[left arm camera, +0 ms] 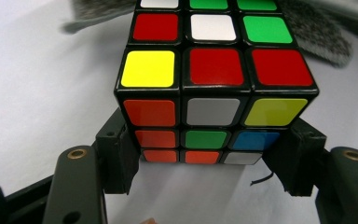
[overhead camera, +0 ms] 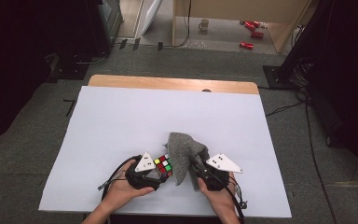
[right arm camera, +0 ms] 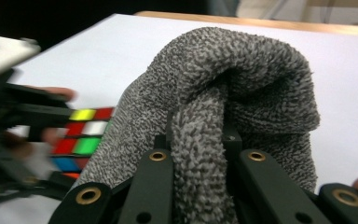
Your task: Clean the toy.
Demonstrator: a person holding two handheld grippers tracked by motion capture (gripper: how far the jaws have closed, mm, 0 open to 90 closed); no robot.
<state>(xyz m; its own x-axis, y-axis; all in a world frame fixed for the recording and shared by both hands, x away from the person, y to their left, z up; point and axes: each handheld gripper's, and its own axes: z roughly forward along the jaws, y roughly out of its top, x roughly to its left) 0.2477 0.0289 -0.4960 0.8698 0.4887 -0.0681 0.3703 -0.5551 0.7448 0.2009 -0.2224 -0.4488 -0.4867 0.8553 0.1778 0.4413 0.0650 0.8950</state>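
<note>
Grey, nubbly terry cloth (right arm camera: 223, 88) is pinched in my right claw (right arm camera: 199, 135), lifted beside the multicoloured puzzle cube (left arm camera: 214, 79) clamped in my left claw (left arm camera: 205, 154) on the white surface (overhead camera: 121, 121). Wiping, I judge, hasn't started.

A white sheet (overhead camera: 135, 126) covers the wooden worktop (overhead camera: 172, 83), which stands on grey carpet floor (overhead camera: 23, 158). Beyond the worktop, red cans (overhead camera: 251, 29) and a pale mug (overhead camera: 204, 24) lie beneath a light wooden shelf unit (overhead camera: 242, 7).
</note>
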